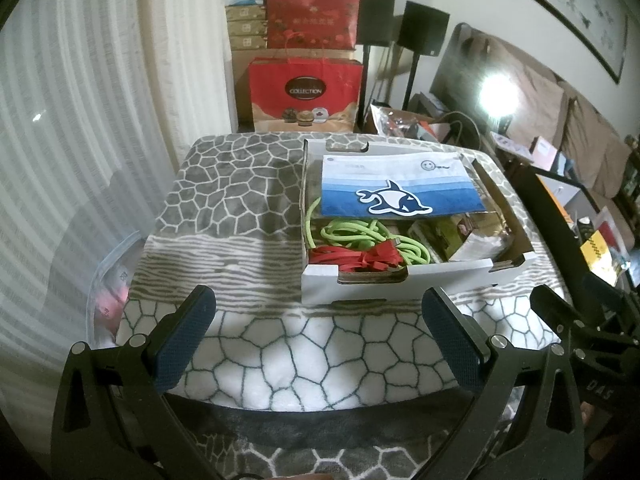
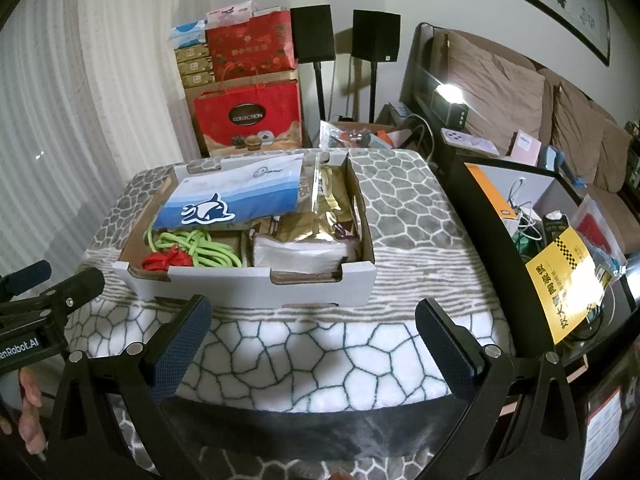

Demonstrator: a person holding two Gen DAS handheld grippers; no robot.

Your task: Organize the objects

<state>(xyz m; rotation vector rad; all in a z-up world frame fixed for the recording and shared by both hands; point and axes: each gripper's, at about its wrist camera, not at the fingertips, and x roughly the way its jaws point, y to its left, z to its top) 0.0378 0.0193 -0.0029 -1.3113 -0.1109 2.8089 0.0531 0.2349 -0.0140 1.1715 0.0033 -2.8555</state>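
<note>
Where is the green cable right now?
The green cable lies coiled inside the cardboard box, front-left corner, behind the red cable and below the dolphin pouch.

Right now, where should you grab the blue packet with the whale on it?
Probably by its near blue edge, coming from above and in front. The whale packet lies tilted on top of everything in the cardboard box, so that lower edge is free above the green cord. Both grippers hang open.

Far ahead of the claw, red gift bags (image 1: 306, 90) stand stacked against the wall, with two black speakers (image 2: 344, 34) on stands beside them. A brown sofa (image 2: 560, 112) sits off to the right.
</note>
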